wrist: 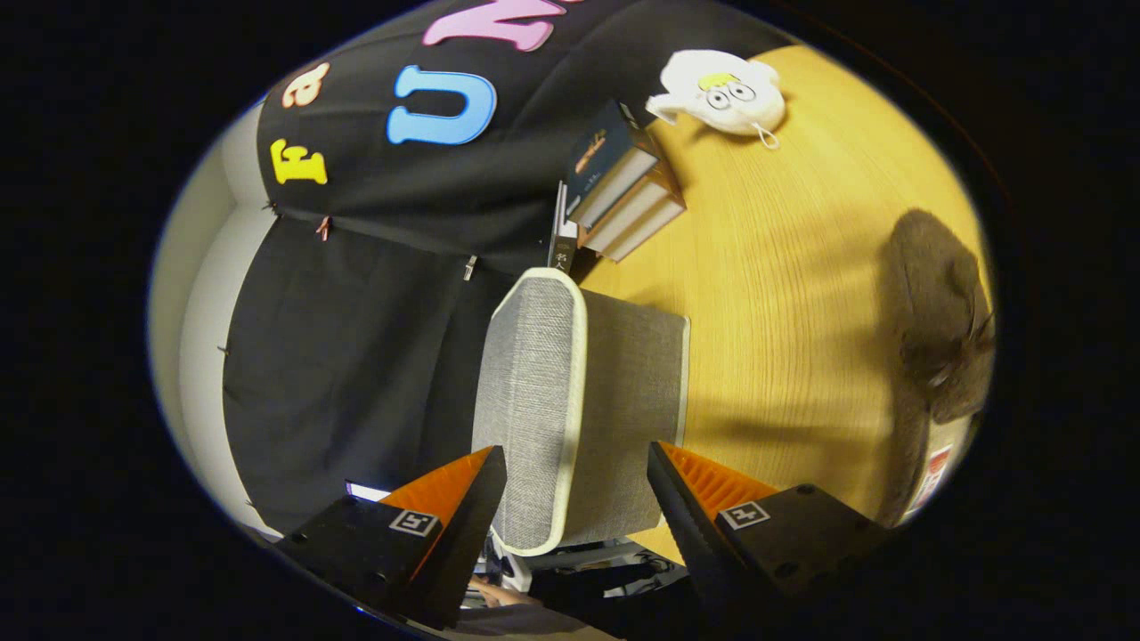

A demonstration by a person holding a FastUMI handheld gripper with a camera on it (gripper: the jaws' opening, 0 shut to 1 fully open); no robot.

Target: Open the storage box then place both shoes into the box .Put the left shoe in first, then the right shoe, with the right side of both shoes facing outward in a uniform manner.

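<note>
A grey fabric storage box (pixel 570 401) with a pale trim around its lid stands on the wooden table (pixel 784 294), lid down. My gripper (pixel 574 472) is open wide, and the near end of the box lies between its fingers. One finger (pixel 472 499) is against the lid's top face and the other finger (pixel 686 499) is beside the box's side wall. I cannot tell whether either presses on the fabric. A dark brown-grey shoe (pixel 944 312) lies on the table well beyond the fingers, off to the side of the box. The whole view is rolled sideways.
A stack of books (pixel 623 196) stands just past the far end of the box, against the black cloth wall (pixel 356 338). A white plush toy (pixel 721 89) lies farther along the table. Bare wood stretches between the box and the shoe.
</note>
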